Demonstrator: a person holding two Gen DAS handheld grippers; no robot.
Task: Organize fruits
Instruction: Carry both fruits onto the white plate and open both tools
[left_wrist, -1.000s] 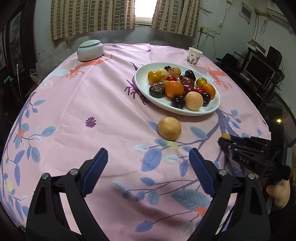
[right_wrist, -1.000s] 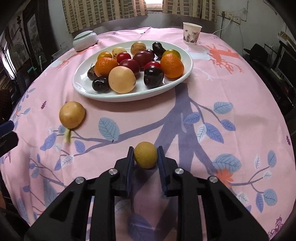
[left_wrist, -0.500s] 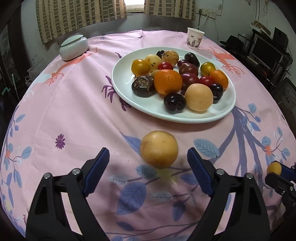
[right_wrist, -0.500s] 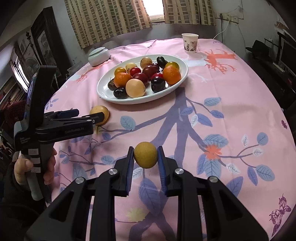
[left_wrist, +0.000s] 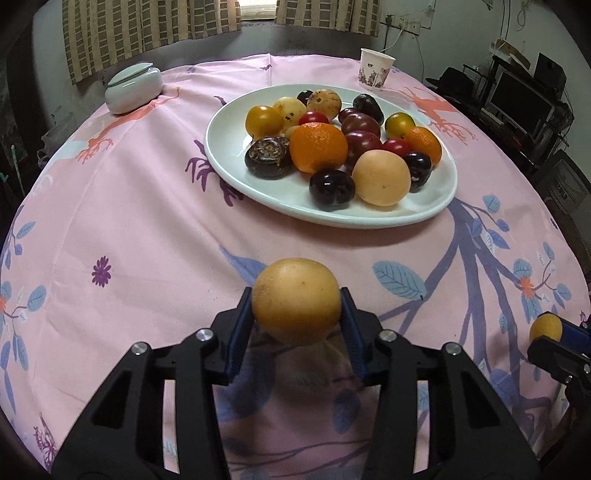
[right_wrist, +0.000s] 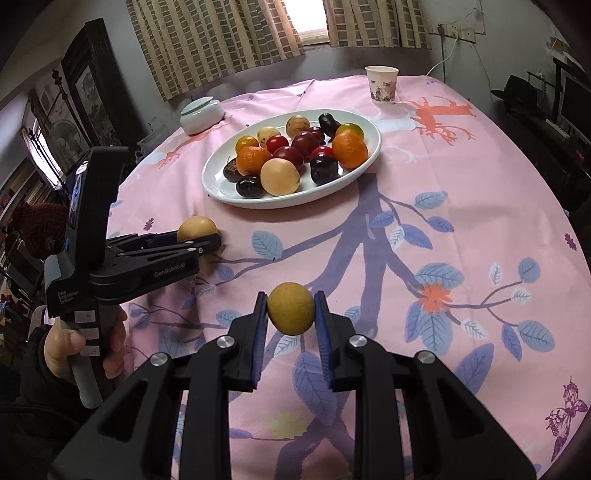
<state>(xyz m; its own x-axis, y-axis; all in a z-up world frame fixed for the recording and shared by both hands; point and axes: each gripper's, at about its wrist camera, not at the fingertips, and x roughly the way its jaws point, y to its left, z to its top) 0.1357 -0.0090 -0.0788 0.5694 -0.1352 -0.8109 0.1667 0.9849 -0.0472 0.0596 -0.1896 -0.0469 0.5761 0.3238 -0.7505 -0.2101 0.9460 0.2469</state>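
1. Your left tongs are clamped on the large round yellow-tan fruit, blue pads pressed to its two sides at the widest part. That grip keeps a smooth ball from squirting out forwards.

2. Your right tongs are closed the same way on the small round olive-yellow fruit. It looks held clear of the cloth, though from this angle that is not certain.

3. With a fruit in each hand, both loads are likely bound for the white oval plate, which lies straight ahead of the left tongs and ahead and slightly left of the right ones.

4. The plate is already crowded: a big orange, a pale peach-coloured round fruit, dark plums, red and yellow small fruits. The barest stretch is the near rim, facing both tongs, and the left end beside the dark brown ridged fruit.

5. On the pink leaf-printed counter a pale green lidded jar sits far ahead to the left, and a printed paper cup far ahead to the right, beyond the plate. Neither blocks the way.

6. The real hazard is your own hands: the two tongs are near each other and would converge on the same rim, so one should go first.
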